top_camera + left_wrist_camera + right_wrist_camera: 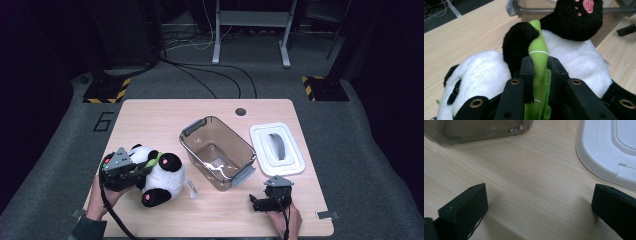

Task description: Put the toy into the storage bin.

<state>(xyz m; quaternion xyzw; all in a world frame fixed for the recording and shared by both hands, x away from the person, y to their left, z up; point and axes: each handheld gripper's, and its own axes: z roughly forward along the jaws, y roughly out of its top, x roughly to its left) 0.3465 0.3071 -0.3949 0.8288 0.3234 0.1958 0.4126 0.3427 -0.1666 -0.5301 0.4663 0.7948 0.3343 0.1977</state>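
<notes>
here the left gripper (540,66) has its jaws clamped on the green bamboo stalk (538,50) sewn to the plush panda (159,175), which sits in the lower left of the high view on the wooden table (150,115), just left of the clear brown storage bin (218,151). in the left gripper view the two black jaws pinch the green felt from both sides, low in the centre of the frame, with the panda's white belly and black arm right behind them.

the step in hand looks like lifting the toy toward the bin. since the hold is on a thin floppy strip rather than the body, the lift is best taken slowly and straight up, so the toy hangs and swings little; it should clear the bin's near rim, with its grey handle, before drifting right, and be let go only once the body is over the opening. a jerk could slip the felt out of the pinch.

the left hand (102,192) comes in from the bottom left edge of the high view, gripper lying nearly level and aimed right across the toy. the right gripper (257,203) rests low at the bottom right, jaws spread wide over bare wood in its own view, holding nothing, with the white lid (277,148) up and to the right of it.
</notes>
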